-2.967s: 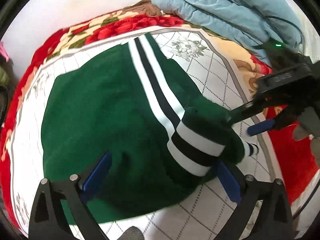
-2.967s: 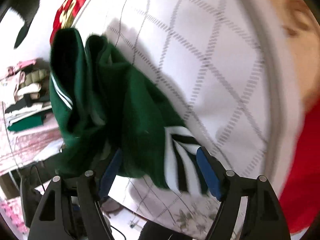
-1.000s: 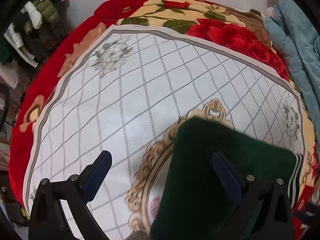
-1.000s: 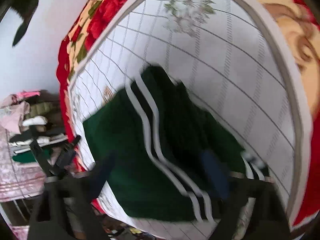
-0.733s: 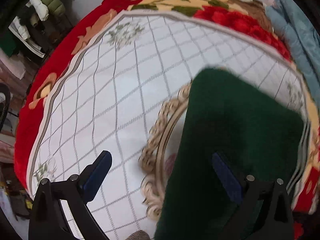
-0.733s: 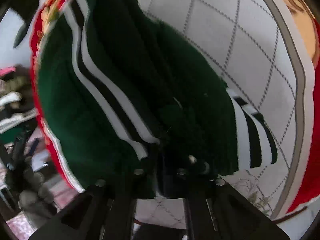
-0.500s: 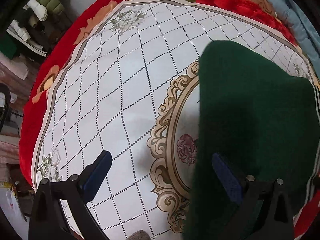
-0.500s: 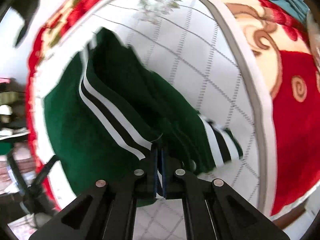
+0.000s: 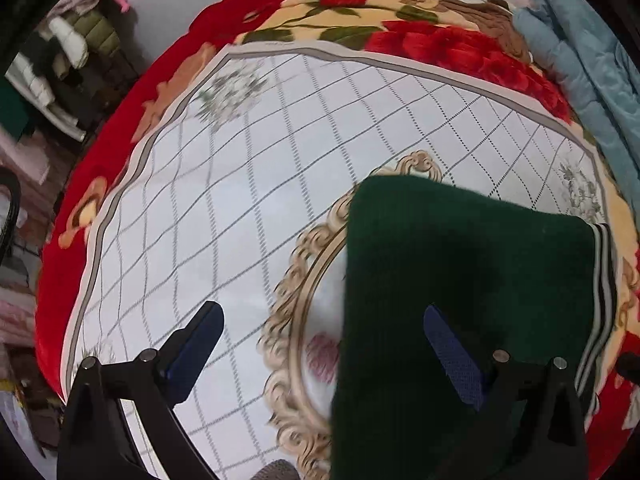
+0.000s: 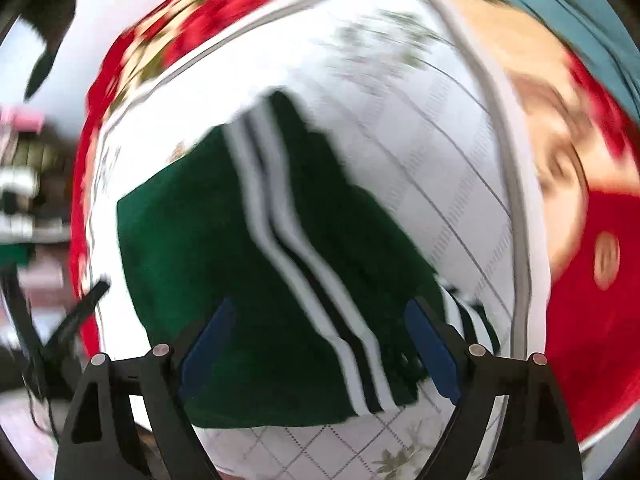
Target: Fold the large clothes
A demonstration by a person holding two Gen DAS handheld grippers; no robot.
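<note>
- Green garment (image 9: 472, 304): folded and lying flat on the white checked middle of the bedspread (image 9: 280, 184), partly covering the gold oval frame printed there. In my left wrist view it fills the lower right.
- Stripes (image 10: 296, 264): 2 white bands with a dark band between them run along the garment in my right wrist view; a striped cuff (image 10: 472, 320) sticks out at its right edge.
- Left gripper (image 9: 320, 344): I see its 2 blue pads spread wide, pointing steeply down. The left pad (image 9: 196, 340) is over bare bedspread, the right pad over the garment. Nothing is pinched between them.
- Right gripper (image 10: 320, 340): its jaws are opening. The garment lies beneath and between the 2 blue pads, but neither pad presses on it. This view is blurred.
- Bedspread border: red with roses, surrounding the white checked panel on all visible sides.
- Blue quilt (image 9: 580, 56): bunched at the upper right of my left wrist view, on the far edge of the bed.
- Stacked clothes (image 9: 60, 64): visible off the bed at the upper left.
</note>
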